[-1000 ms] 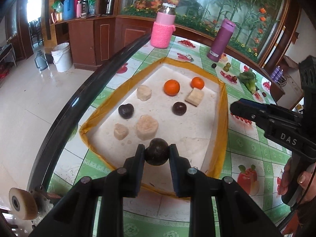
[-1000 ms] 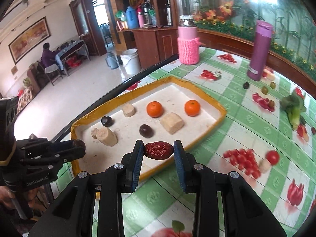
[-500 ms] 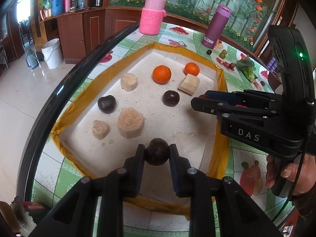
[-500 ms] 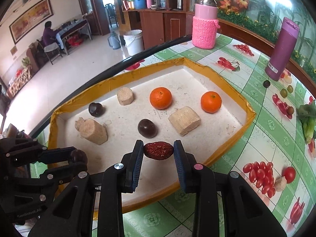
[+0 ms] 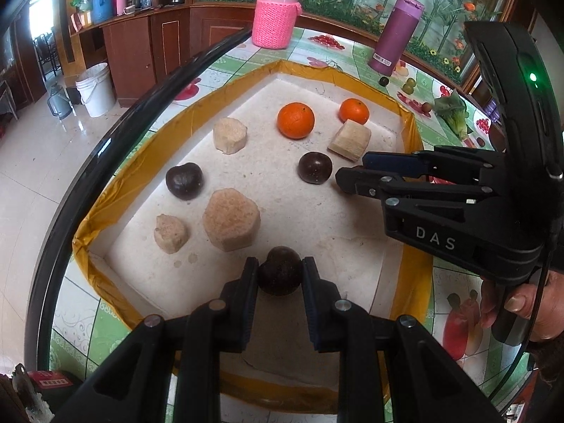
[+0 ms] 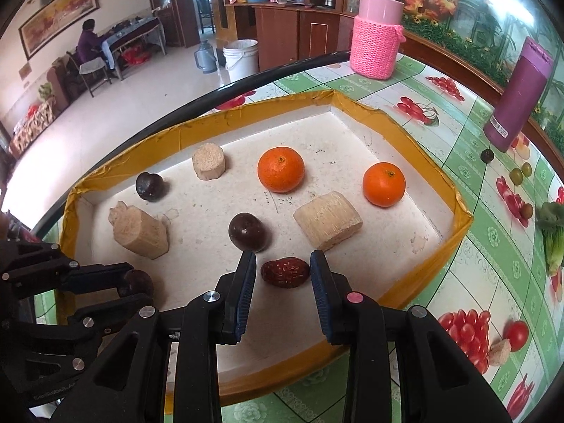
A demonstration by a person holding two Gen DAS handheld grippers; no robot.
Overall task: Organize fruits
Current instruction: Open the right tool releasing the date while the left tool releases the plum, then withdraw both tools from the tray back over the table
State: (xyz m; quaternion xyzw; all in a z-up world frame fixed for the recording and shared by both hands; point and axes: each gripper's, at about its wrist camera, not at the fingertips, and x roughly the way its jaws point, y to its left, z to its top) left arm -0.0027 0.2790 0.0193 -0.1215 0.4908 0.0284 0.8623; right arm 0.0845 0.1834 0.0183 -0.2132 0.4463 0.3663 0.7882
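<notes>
A white tray with a yellow taped rim [image 5: 409, 123] [image 6: 423, 148] holds two oranges [image 6: 281, 169] [image 6: 384, 184], two dark round fruits [image 6: 246, 231] [image 6: 149, 186] and several tan sugarcane chunks [image 6: 328, 220]. My left gripper [image 5: 280, 275] is shut on a dark round fruit [image 5: 280, 273], low over the tray's near part; it shows at the left in the right wrist view [image 6: 135, 282]. My right gripper [image 6: 283, 273] is open, and a red date [image 6: 285, 272] lies on the tray floor between its fingers, with gaps on both sides.
A pink knit-covered jar [image 6: 377, 49] and a purple flask [image 6: 518, 95] stand beyond the tray on the fruit-print tablecloth. Small loose fruits [image 6: 521, 172] and a leafy green [image 6: 551, 232] lie to the right. The table's black edge [image 5: 105, 141] runs along the left.
My right gripper has opened and the red date has dropped out of its grip onto the tray. Both grippers have moved forward over the tray. The left still holds its dark fruit.
</notes>
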